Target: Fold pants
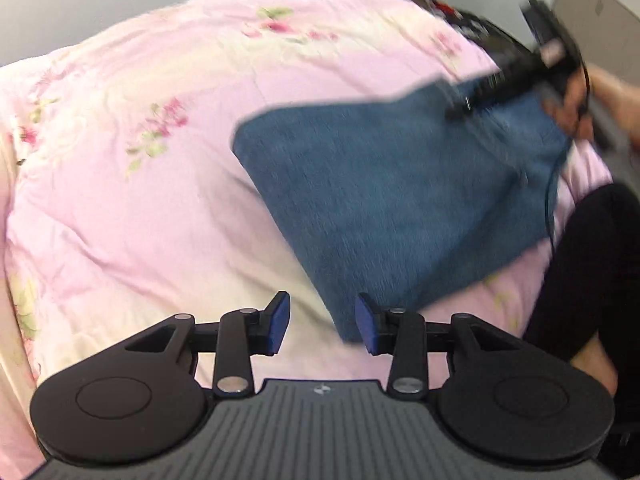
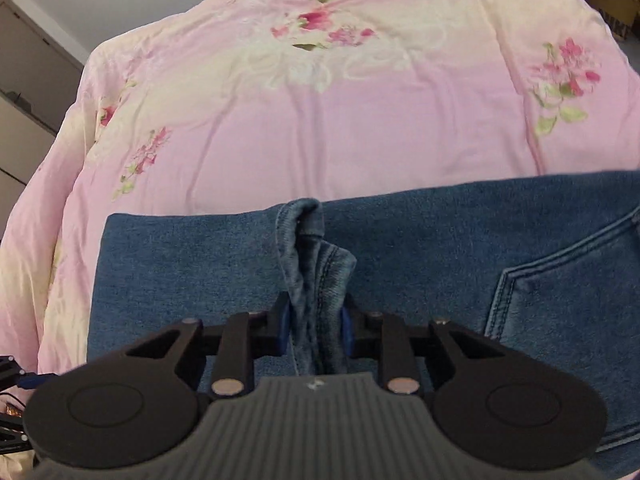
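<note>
Blue denim pants [image 1: 400, 200] lie folded flat on the bed, a back pocket [image 2: 560, 300] showing at the right. My right gripper [image 2: 315, 320] is shut on a bunched-up fold of the denim [image 2: 316, 248], which stands up between its blue pads. In the left wrist view that same right gripper [image 1: 460, 108] appears blurred at the pants' far right edge. My left gripper [image 1: 323, 312] hovers open above the near corner of the pants. Nothing is between its pads.
A pink floral quilt [image 1: 160, 200] covers the whole bed under the pants. A person's hand [image 1: 616, 100] and dark-clad leg [image 1: 580, 280] are at the right. A cabinet [image 2: 32, 72] stands left of the bed, and a cardboard box [image 2: 612, 8] sits beyond it.
</note>
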Tool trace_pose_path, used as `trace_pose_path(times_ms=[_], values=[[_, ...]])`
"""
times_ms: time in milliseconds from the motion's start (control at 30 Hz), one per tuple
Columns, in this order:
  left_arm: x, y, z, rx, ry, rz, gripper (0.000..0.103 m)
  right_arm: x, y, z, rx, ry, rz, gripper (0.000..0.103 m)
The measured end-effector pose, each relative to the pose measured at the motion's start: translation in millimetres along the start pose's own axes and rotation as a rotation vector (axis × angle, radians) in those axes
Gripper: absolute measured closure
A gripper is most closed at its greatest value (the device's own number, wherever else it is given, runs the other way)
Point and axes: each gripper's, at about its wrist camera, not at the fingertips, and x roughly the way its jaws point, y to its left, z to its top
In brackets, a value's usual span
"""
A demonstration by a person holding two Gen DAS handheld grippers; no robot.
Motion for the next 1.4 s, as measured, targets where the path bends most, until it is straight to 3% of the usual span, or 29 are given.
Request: trace_pose_path(times_ms=[133,300,467,567,667,733,800,933,1067,1133,1200,1300,1400], values=[[11.9,8.4,33.9,-0.1,-0.039,0.095,0.073,21.6,-0.9,-2.6,0.003,0.019,-0.035,0.076],[34.7,3.3,72.1,-0.13,-0.107,0.098,0.081,6.4,5.5,-2.2,-0.037,0.019,-0.067,0.061],[67.2,2.2,98.6,-0.1,-0.116,0.107,0.088,-25.0,41.8,-6.5,-0.23,-0.107,-0.142,0.061],[85.6,2.8,104.0,-0.076,-0.093,0.124,0.089,-30.1,71.5,-11.6,-0.4,-0.192,-0.139,0.061],[107.0,9.6,104.2,-0.074,-0.054,0.134,0.091,-9.5,85.1,-8.8,-0.475,-0.175,-0.145,0.066],[119.4,15.7,101.1,-0.081,-0.028,0.137,0.091,10.2,76.7,-4.6,-0.457,-0.133,-0.174,0.082],[132.5,21.3,95.6,-0.084,0.004,0.131,0.094,27.6,62.7,-2.6,-0.437,-0.104,-0.186,0.09],[165.4,20.4,80.4,-0.066,0.058,0.153,0.095,44.3,52.1,-4.9,-0.439,-0.086,-0.172,0.091],[153.7,15.2,83.0,-0.069,0.048,0.181,0.095,41.0,59.6,-5.1,-0.457,-0.082,-0.193,0.09],[131.4,13.7,80.5,-0.081,0.016,0.175,0.095,25.9,64.0,-5.0,-0.445,-0.09,-0.173,0.084],[106.4,8.3,72.3,-0.08,-0.011,0.165,0.094,4.9,69.1,-13.5,-0.435,-0.097,-0.135,0.063],[80.0,-5.1,51.1,-0.066,-0.023,0.112,0.094,-20.9,77.0,-41.6,-0.459,-0.107,-0.107,0.061],[79.5,-23.7,27.6,-0.024,0.011,0.101,0.094,-24.9,74.3,-65.3,-0.449,-0.1,-0.11,0.063]])
